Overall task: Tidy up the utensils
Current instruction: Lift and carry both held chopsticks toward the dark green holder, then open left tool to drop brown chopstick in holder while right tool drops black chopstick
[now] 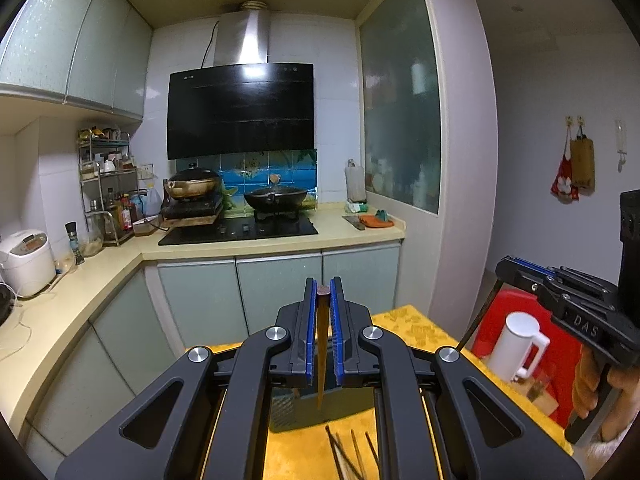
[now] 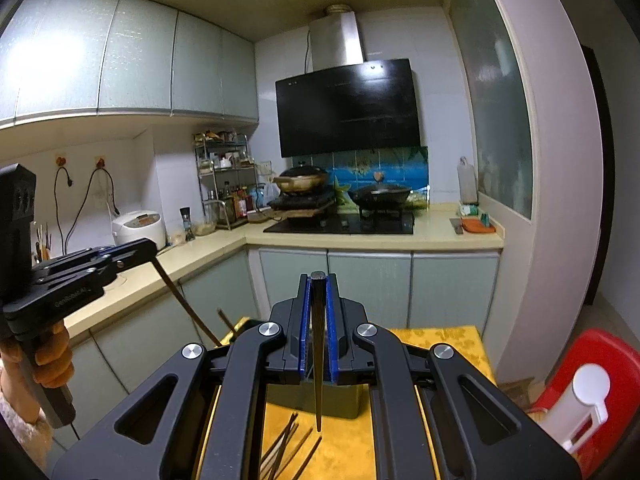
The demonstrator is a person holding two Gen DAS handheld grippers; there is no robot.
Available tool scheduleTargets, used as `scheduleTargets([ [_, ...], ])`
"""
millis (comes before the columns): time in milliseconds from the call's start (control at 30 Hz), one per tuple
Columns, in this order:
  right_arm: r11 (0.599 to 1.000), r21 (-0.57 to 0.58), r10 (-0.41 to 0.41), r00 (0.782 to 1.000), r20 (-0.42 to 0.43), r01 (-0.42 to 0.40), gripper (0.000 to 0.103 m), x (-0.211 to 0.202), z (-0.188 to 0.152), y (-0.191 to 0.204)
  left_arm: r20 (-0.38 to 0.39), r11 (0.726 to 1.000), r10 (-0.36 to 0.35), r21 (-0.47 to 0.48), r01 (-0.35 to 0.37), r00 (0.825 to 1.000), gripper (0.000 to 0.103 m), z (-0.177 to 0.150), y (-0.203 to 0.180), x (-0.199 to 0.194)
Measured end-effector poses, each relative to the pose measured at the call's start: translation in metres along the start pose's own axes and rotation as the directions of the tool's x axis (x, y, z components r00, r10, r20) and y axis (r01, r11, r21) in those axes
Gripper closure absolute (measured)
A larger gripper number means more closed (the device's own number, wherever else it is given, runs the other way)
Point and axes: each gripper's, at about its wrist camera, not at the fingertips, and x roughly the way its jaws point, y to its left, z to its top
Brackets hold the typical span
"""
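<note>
Above the yellow patterned tablecloth [image 1: 404, 320], your left gripper [image 1: 323, 292] clamps a brown wooden chopstick [image 1: 321, 352] and your right gripper [image 2: 319, 286] pinches a dark tapered chopstick [image 2: 318, 360].

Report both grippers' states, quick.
Left gripper: shut on a brown chopstick.
Right gripper: shut on a dark chopstick.
</note>
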Motion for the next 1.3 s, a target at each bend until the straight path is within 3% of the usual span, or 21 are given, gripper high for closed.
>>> scheduleTargets([
  [333,1.0,-0.019,-0.003,0.999,0.043,0.004,0.095,0.034,0.022,-0.003,0.015,0.999,0.021,-0.026,-0.021,1.0,0.097,0.022,0.004,0.038],
  [667,0.999,-0.027,-0.034,0.998,0.057,0.036,0.095,0.075,0.022,-0.013,-0.038,0.998,0.056,-0.019,-0.057,0.998,0.096,0.001,0.006,0.088],
  [1300,0.997,-0.034,-0.066,0.993,-0.097,0.063,0.094,0.114,-0.026,-0.022,-0.129,0.998,0.058,-0.002,-0.059,0.99,0.096,-0.038,0.011,0.116],
])
